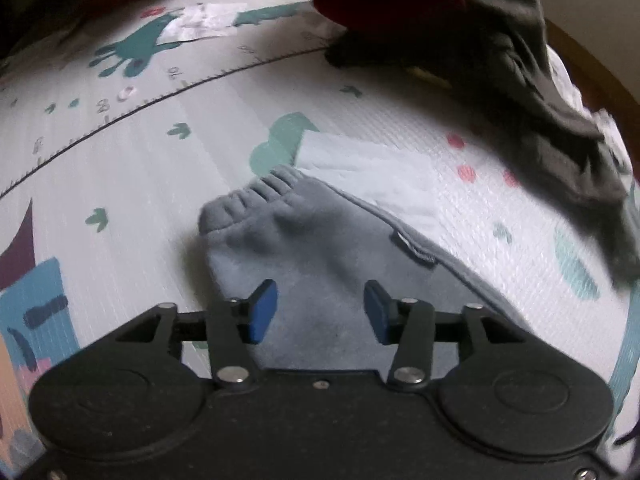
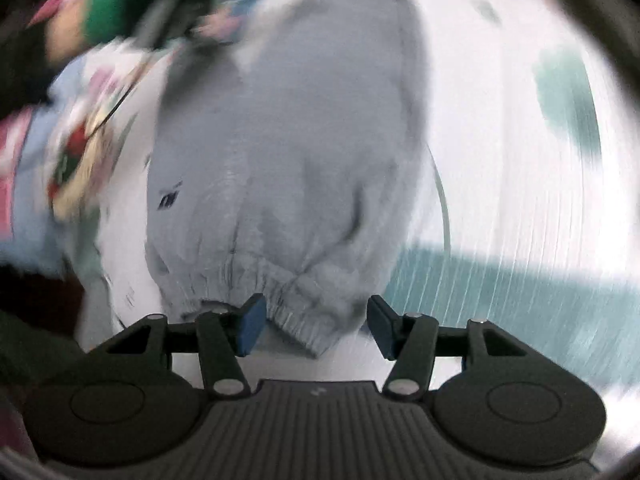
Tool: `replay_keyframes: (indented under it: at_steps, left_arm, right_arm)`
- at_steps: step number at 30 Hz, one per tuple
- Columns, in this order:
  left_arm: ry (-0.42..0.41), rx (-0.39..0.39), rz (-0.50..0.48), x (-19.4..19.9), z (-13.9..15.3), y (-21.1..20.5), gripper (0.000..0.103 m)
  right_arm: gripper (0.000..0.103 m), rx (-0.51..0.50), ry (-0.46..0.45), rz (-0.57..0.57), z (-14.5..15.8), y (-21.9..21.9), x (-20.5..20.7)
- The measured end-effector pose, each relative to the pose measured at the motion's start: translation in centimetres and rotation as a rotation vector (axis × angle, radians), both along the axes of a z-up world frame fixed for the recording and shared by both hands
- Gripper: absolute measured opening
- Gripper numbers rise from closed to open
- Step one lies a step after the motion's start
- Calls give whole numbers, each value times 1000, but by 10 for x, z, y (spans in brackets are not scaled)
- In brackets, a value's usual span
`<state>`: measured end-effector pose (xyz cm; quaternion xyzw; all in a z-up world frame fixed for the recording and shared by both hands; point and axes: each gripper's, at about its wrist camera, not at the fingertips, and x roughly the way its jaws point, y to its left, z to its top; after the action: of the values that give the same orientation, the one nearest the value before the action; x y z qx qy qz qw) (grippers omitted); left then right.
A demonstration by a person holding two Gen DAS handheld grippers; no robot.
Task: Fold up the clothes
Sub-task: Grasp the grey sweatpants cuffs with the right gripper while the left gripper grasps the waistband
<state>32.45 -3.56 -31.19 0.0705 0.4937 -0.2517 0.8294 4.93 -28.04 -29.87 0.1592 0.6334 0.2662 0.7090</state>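
Our left gripper [image 1: 320,312] and right gripper [image 2: 312,326] are both wide open and hold nothing over the soft, floppy grey pants [image 1: 320,240] on the play mat [image 1: 120,184], so we should pinch the thick stretchy cuff [image 2: 280,292].

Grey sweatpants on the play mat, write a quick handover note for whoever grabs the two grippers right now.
Left gripper: open, holding nothing, poised over the grey sweatpants.
Right gripper: open, jaws either side of an elastic cuff; not gripping yet. That view is motion-blurred.
The sweatpants lie on the dinosaur play mat, over a pale folded cloth. A dark grey garment and a red one sit in a heap at the far side.
Done: a small folded white item lies farther off.
Left: fold the sweatpants, then the heap.
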Motion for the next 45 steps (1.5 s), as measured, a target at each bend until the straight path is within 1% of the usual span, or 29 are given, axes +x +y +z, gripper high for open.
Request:
replay_keyframes:
  at_steps: [2, 3, 6, 8, 11, 13, 15, 17, 22, 25, 26, 28, 29, 31, 33, 34, 35, 36, 37, 38, 40, 41, 42, 45]
  left_arm:
    - [27, -48, 50, 5, 5, 3, 50]
    - [41, -73, 75, 7, 8, 5, 50]
    - [76, -152, 151, 13, 15, 5, 51]
    - [89, -188, 188, 17, 18, -2, 51]
    - [121, -253, 233, 25, 22, -14, 51]
    - [138, -279, 265, 31, 25, -24, 51]
    - [149, -266, 282, 37, 26, -34, 51]
    - [142, -230, 287, 43, 26, -43, 50]
    - [180, -135, 316, 60, 17, -56, 50]
    - [175, -84, 340, 69, 5, -64, 50]
    - [175, -53, 356, 72, -1, -67, 50]
    - [210, 13, 380, 77, -18, -71, 50]
    - [208, 24, 394, 77, -22, -72, 50]
    - [187, 30, 424, 75, -25, -75, 52]
    - [166, 67, 438, 73, -24, -81, 52]
    - [159, 86, 440, 73, -23, -83, 52]
    - [151, 104, 441, 72, -23, -86, 47]
    - [145, 119, 441, 72, -22, -86, 40]
    - [139, 133, 441, 73, -22, -85, 36]
    - [133, 146, 440, 73, -21, -84, 31]
    - [136, 144, 426, 73, -20, -80, 21]
    - [138, 141, 418, 74, -19, -77, 12]
    - [149, 127, 410, 73, -17, -75, 7]
    - [160, 71, 386, 70, -6, -61, 6]
  right_arm:
    - [57, 22, 61, -75, -9, -6, 0]
    - [57, 31, 75, -100, -11, -8, 1]
    - [57, 48, 81, -159, -13, -10, 3]
    - [57, 52, 93, -197, -16, -11, 1]
    - [57, 43, 103, -206, -22, -10, 0]
    - [57, 60, 122, -199, -25, -9, -1]
    - [57, 76, 128, -201, -29, -9, -2]
    - [58, 83, 120, -199, -29, -10, -3]
    - [58, 107, 111, -195, -30, -8, -2]
    - [58, 112, 107, -193, -31, -6, -1]
    - [58, 111, 102, -187, -31, -4, -1]
    - [58, 106, 92, -173, -31, -2, -1]
    - [58, 105, 89, -169, -31, -1, 0]
    - [58, 117, 92, -177, -32, -3, 0]
    - [57, 133, 96, -188, -34, -7, -1]
    - [54, 127, 89, -186, -34, -7, -1]
    - [53, 114, 77, -172, -33, -4, -2]
    - [52, 95, 56, -146, -31, -1, -2]
    - [45, 70, 31, -114, -28, 3, -3]
    - [28, 46, 7, -84, -26, 6, -4]
    - [23, 36, -18, -60, -24, 8, -5]
    - [20, 37, -30, -51, -22, 9, -5]
    - [19, 34, -45, -33, -21, 10, -5]
    - [18, 42, -78, -10, -14, 11, -7]
